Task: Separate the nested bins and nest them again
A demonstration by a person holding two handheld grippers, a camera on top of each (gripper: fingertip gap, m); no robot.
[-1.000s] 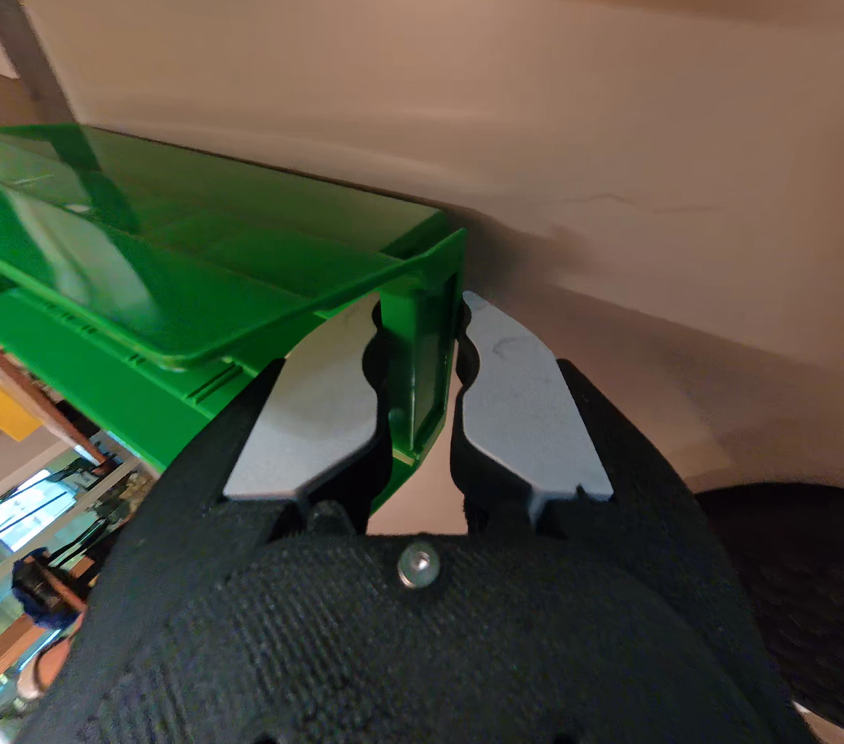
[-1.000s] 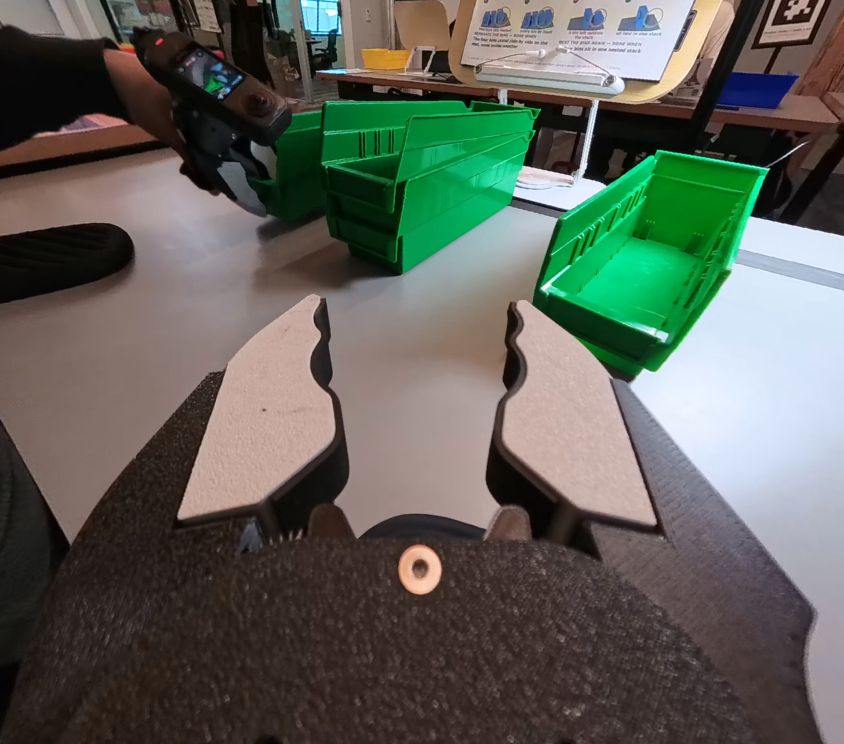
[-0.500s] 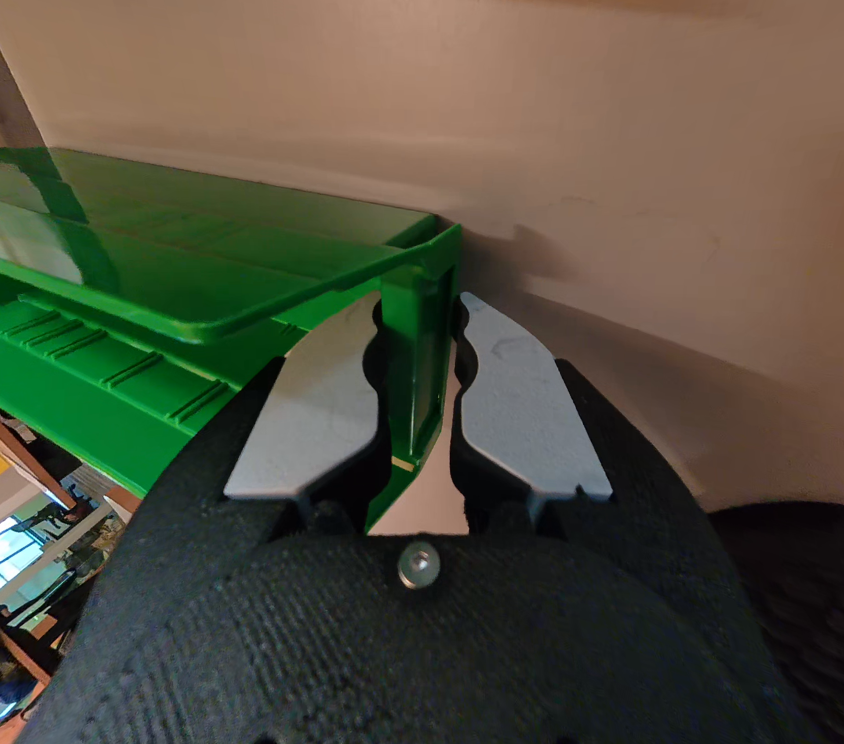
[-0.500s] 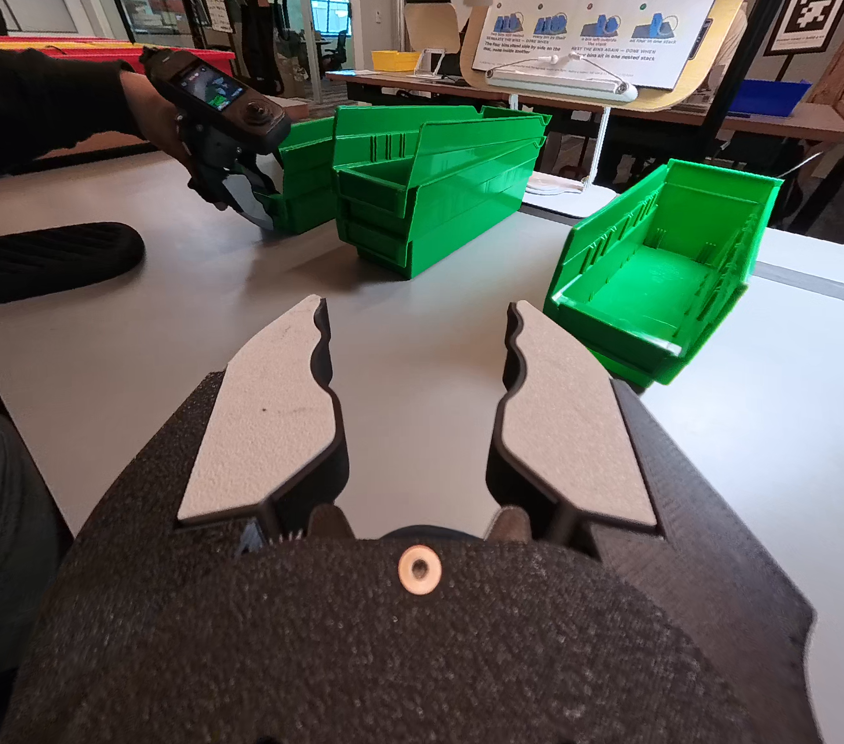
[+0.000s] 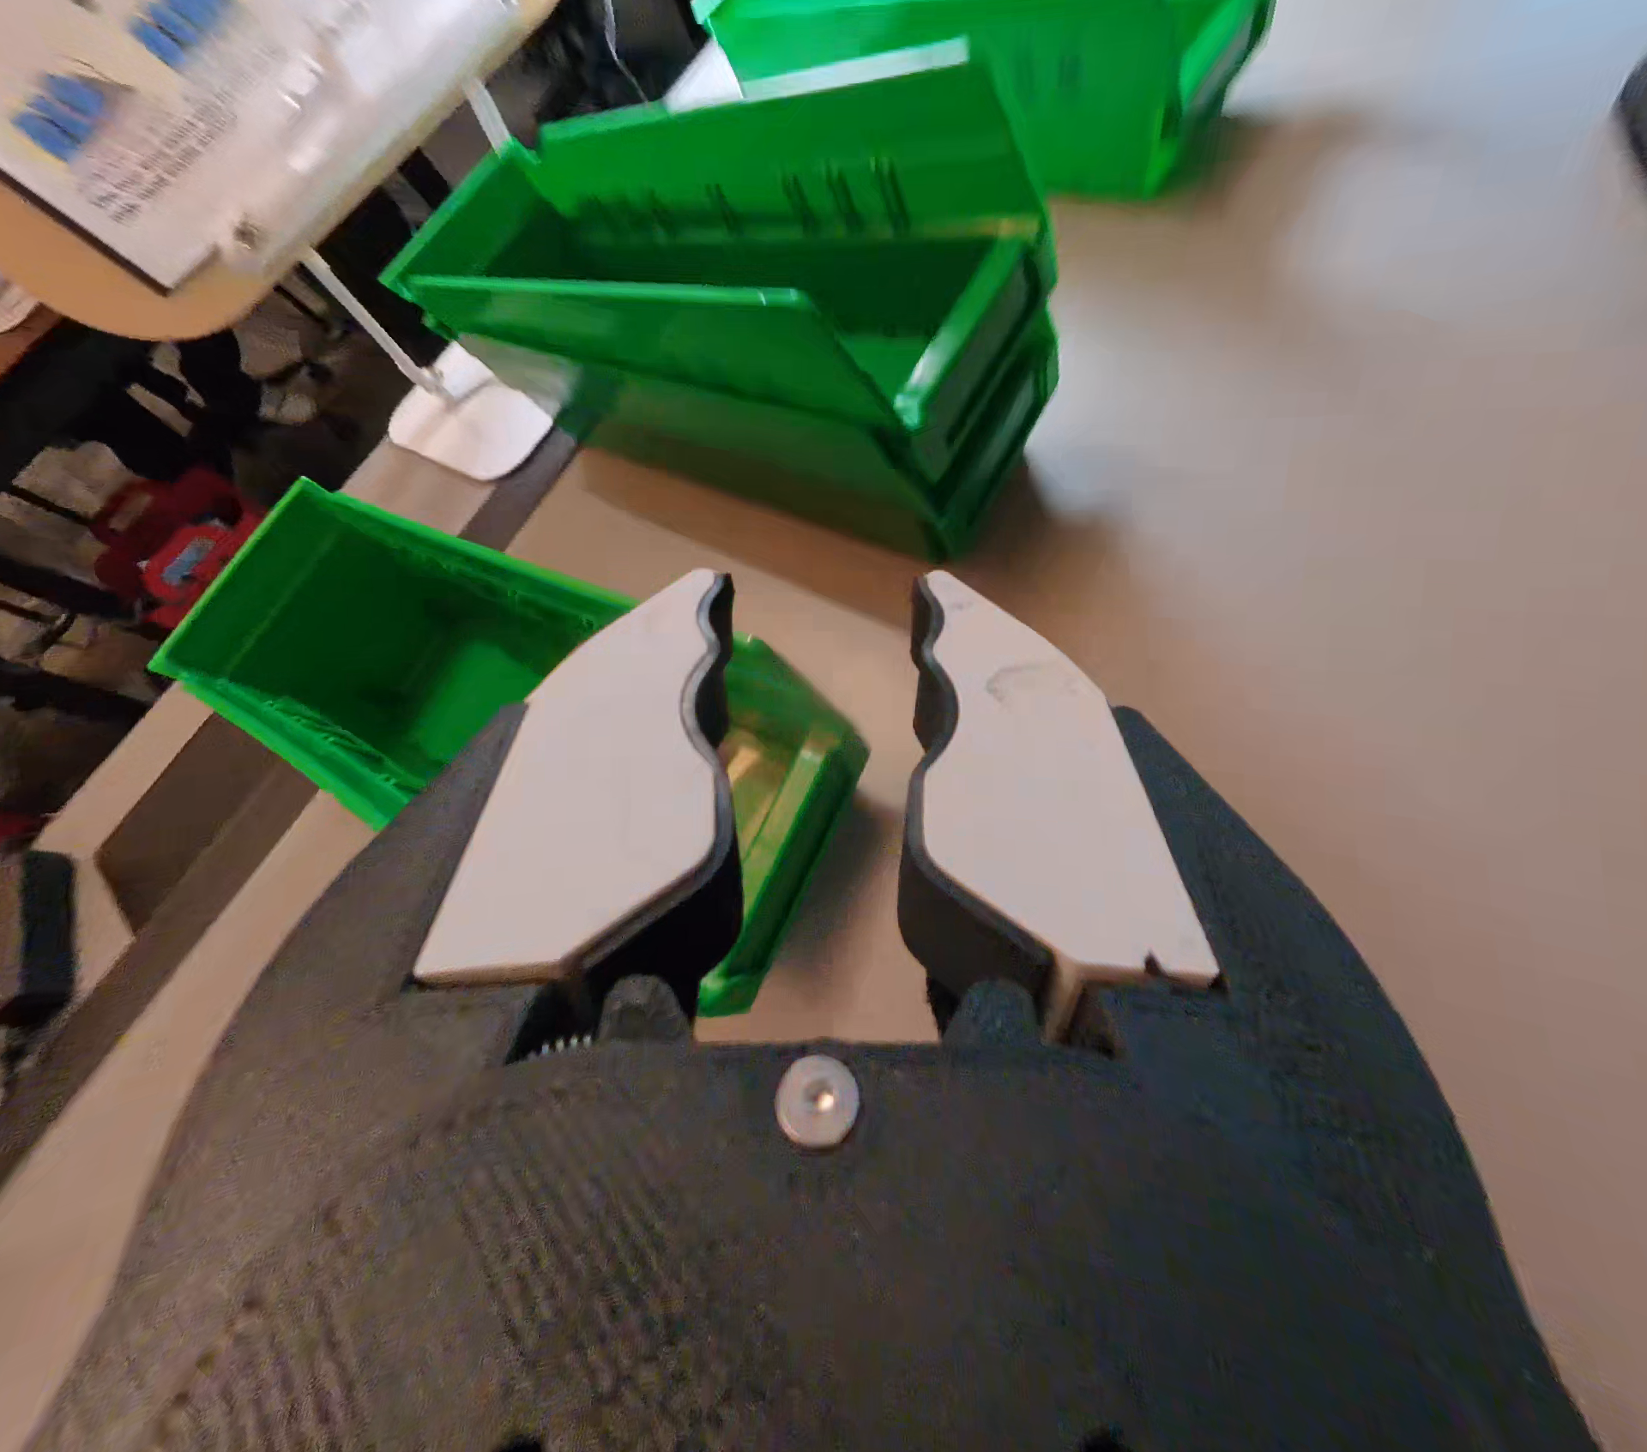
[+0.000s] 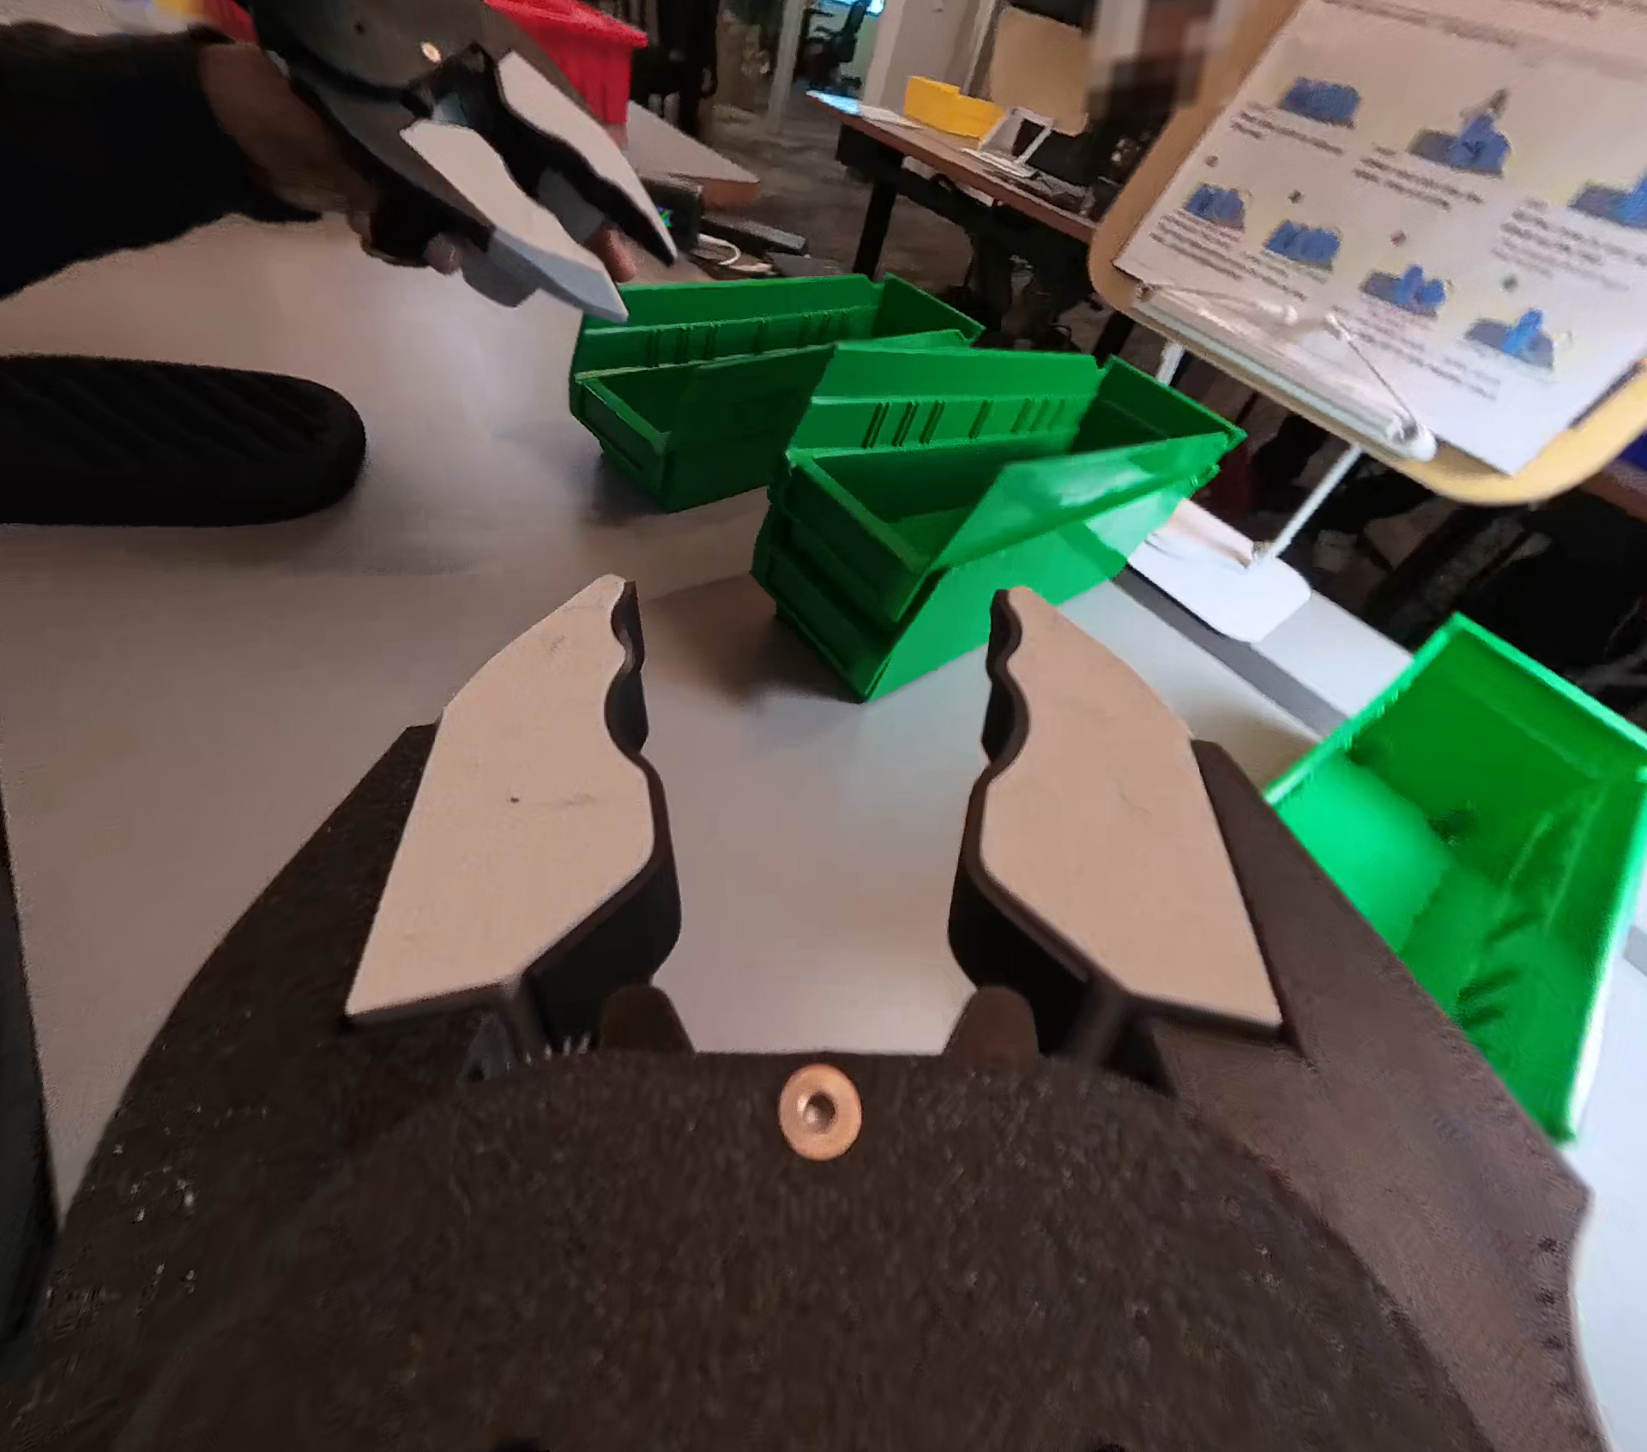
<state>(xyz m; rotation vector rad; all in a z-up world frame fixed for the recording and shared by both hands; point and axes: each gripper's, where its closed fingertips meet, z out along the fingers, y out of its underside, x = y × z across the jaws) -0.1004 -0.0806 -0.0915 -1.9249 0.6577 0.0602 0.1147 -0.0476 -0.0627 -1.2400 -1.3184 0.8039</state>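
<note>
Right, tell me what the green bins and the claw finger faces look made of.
Green bins: most likely glossy moulded plastic, given the bright highlights, thin walls and moulded ribs. Right claw fingers: matte grey faces on black textured bodies; possibly printed plastic, though that's uncertain.

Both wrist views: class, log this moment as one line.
left gripper: open, empty, raised | right gripper: open, empty | nested bins: on table | single bins
</note>
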